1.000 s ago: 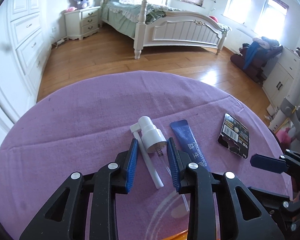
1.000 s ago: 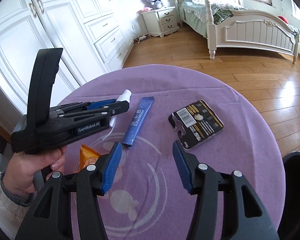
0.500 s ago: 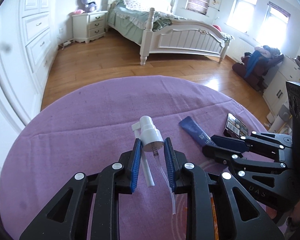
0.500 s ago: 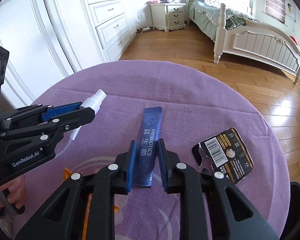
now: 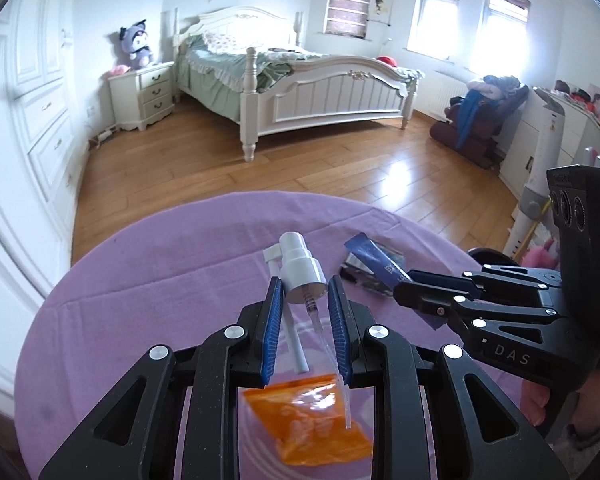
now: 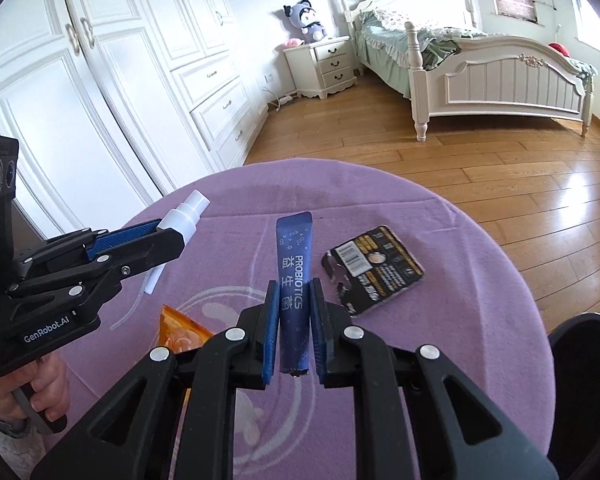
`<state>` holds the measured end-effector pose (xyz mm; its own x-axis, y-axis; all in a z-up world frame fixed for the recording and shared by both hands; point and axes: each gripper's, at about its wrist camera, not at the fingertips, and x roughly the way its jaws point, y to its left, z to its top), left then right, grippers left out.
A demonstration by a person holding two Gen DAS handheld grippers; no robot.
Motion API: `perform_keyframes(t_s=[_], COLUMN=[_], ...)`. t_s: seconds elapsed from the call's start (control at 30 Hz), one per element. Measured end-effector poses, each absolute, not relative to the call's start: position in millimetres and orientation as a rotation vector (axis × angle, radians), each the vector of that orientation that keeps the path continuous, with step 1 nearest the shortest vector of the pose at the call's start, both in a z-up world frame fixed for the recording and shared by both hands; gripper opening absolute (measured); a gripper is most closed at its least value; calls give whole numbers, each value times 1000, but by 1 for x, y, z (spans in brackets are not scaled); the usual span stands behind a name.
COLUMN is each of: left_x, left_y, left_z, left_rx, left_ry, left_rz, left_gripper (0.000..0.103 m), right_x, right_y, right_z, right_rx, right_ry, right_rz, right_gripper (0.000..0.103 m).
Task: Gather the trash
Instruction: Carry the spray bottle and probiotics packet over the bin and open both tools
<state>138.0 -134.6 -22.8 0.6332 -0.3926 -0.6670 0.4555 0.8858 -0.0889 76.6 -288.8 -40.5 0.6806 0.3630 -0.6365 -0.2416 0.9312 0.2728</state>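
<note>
Purple cloth covers the round surface (image 6: 380,196), set in a bedroom with a white bed (image 5: 320,92) and wood floor beyond it.

A second ago both pairs of jaws stood spread over trash lying flat on the cloth; now each has something in it. The left gripper (image 5: 305,312) pinches the white spray pump (image 5: 300,268) at its collar — the nozzle sticks out ahead of the jaws, while the white straw and the clear dip tube trail back between them toward the camera. The pump looks raised off the cloth. The right gripper (image 6: 295,316) has its jaws closing on the blue probiotics sachet (image 6: 294,280), pads already pressing its sides; the torn top points ahead of the jaws and the bottom end hangs between them.

So two pieces are in hand and, by my reading, ready to be carried to wherever the trash goes. Two remain on the cloth: the black blister card (image 6: 374,268), ahead and to the right of the right jaws, and the orange wrapper (image 5: 308,420), below and behind the left jaws.

As for containers, a dark rounded rim (image 6: 584,392) shows at the right of the right wrist view, beside the surface — possibly a bin. Its inside is out of sight, so I cannot tell what it holds.
</note>
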Motion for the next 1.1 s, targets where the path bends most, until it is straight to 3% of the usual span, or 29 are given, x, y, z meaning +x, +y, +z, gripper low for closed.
perform_keyframes(t_s=[0.43, 1.1], left_x=[88, 54], left_y=[-258, -421], left_z=[-9, -71], left_rx=[193, 209], left_ry=[707, 841], left_rz=[-673, -904], left_gripper=[24, 24], right_x=[17, -35], right_y=[-407, -526], right_z=[-34, -94], right_rx=[324, 520], right_ry=[658, 660], right_rz=[194, -25], right_gripper=[15, 15])
